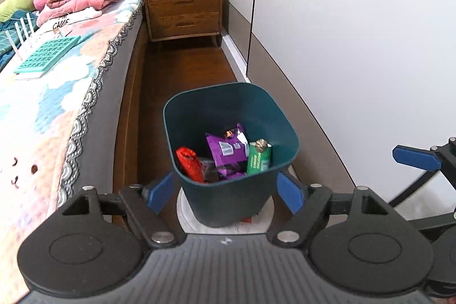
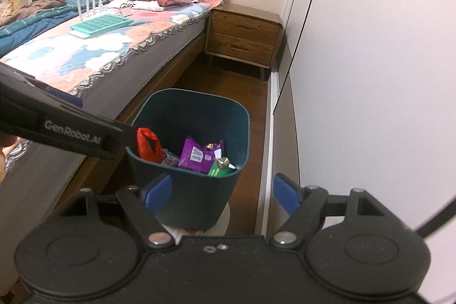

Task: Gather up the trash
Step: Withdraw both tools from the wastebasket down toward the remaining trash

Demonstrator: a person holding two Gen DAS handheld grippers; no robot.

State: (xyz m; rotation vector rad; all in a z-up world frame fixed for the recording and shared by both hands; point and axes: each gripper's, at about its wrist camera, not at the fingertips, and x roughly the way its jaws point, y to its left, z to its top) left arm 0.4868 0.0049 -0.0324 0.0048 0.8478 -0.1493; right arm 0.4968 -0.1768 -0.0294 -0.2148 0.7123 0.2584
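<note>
Teal bin (image 1: 228,116) sits on the floor between bed (image 1: 57,110) and wardrobe, wrappers (image 1: 225,147) inside | left gripper (image 1: 228,191) and right gripper (image 2: 222,194) both wide apart, holding nothing | risk: a low arm may bump the bin's rim and tip it.

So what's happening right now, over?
Left gripper and right gripper open, empty. Wrappers in the bin. Nothing in the way.
</note>
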